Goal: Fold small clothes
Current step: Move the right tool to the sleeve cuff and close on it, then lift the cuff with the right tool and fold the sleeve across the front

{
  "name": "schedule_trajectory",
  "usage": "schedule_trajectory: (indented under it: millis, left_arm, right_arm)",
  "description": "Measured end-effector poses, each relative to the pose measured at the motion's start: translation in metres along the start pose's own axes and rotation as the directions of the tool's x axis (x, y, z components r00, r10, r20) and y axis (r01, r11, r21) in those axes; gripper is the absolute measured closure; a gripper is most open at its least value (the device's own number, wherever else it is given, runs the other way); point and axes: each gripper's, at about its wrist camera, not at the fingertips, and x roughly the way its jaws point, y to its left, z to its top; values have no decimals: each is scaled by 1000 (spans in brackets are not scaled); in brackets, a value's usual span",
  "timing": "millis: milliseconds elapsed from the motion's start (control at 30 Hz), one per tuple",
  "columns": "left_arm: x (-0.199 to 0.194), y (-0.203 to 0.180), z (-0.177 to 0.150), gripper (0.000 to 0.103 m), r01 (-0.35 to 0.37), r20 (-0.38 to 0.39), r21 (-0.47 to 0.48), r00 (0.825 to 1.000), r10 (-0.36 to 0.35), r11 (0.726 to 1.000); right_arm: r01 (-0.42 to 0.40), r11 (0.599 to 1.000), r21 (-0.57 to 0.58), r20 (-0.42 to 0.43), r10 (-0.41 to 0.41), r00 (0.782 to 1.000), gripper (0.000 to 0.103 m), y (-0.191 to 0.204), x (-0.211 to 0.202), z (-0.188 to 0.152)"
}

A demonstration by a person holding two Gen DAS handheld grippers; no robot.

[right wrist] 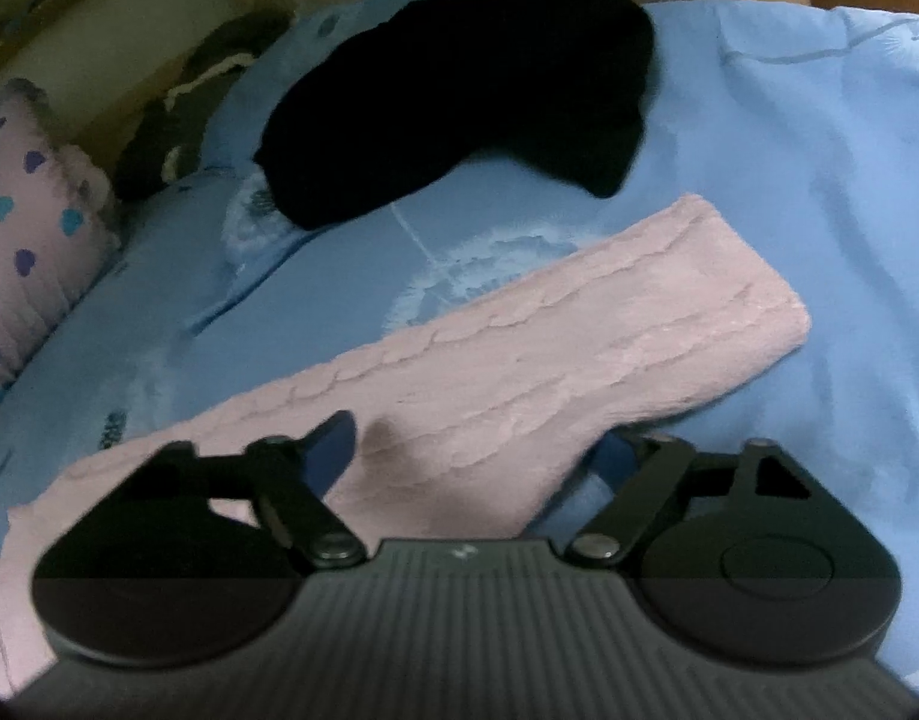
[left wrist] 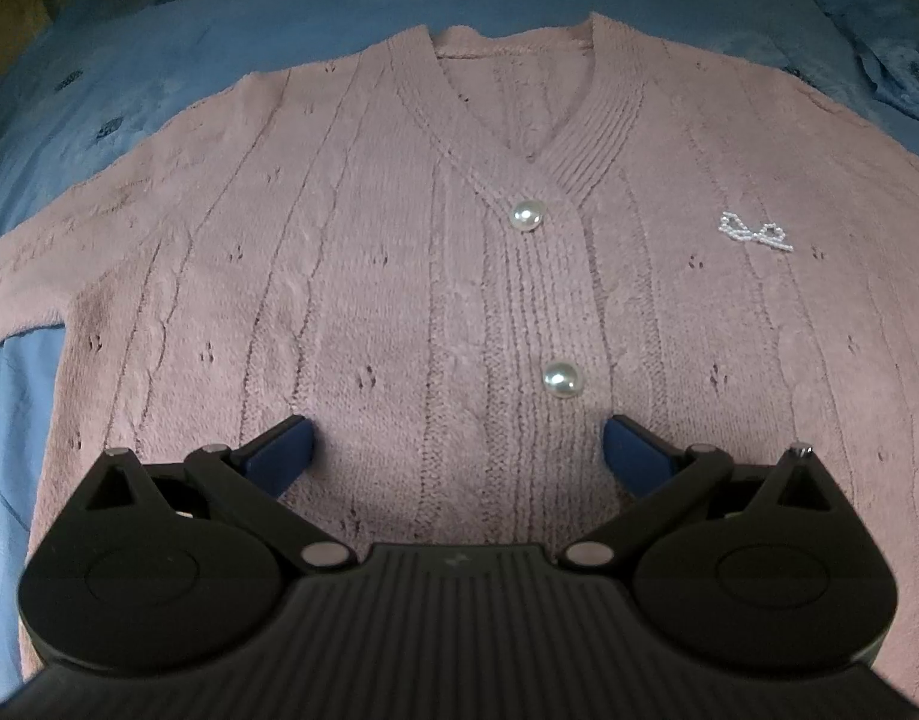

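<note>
Two grippers hover wide over a pink cardigan point(left wrist: 399, 276) spread across the blue bedsheet point(left wrist: 159, 60): left gripper point(left wrist: 459, 447) mid-frame above the buttons, right gripper point(right wrist: 477, 450) straddling its sleeve point(right wrist: 579, 348), unpinched.

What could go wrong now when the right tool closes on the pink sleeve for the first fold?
1. The right tool stands open across the sleeve near its base; it may also pinch the blue bedsheet underneath, so the sheet would lift with it.
2. Folding the sleeve inward may land it on the pearl buttons, leaving a lumpy fold.
3. The open left tool grips no part of the cardigan, so the body may slide.
</note>
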Motion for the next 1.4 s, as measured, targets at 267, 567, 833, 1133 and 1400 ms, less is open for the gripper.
schedule_trajectory:
  millis: [267, 567, 833, 1133, 1400]
  left_arm:
    - [2, 2, 5, 0, 6, -14, 5, 1000, -6, 1000]
    - [-2, -1, 8, 0, -1, -18, 34, 1000, 2, 999]
    - [-17, -8, 5, 0, -17, 16, 103, 1000, 15, 995]
    - [-44, 2, 17, 0, -5, 48, 57, 999, 3, 998]
    - [-71, 28, 27, 0, -28, 79, -10, 996, 29, 1000]
  right_arm:
    - [-13, 997, 79, 9, 12, 1000, 41, -13, -4, 2]
    - [-44, 997, 65, 48, 41, 998, 90, -18, -11, 8]
    - [-133, 991, -28, 101, 135, 986, 92, 4, -34, 18]
    - [-240, 968, -72, 101, 247, 964, 92, 38, -63, 21]
    - [-345, 931, -117, 80, 356, 931, 92, 72, -96, 10]
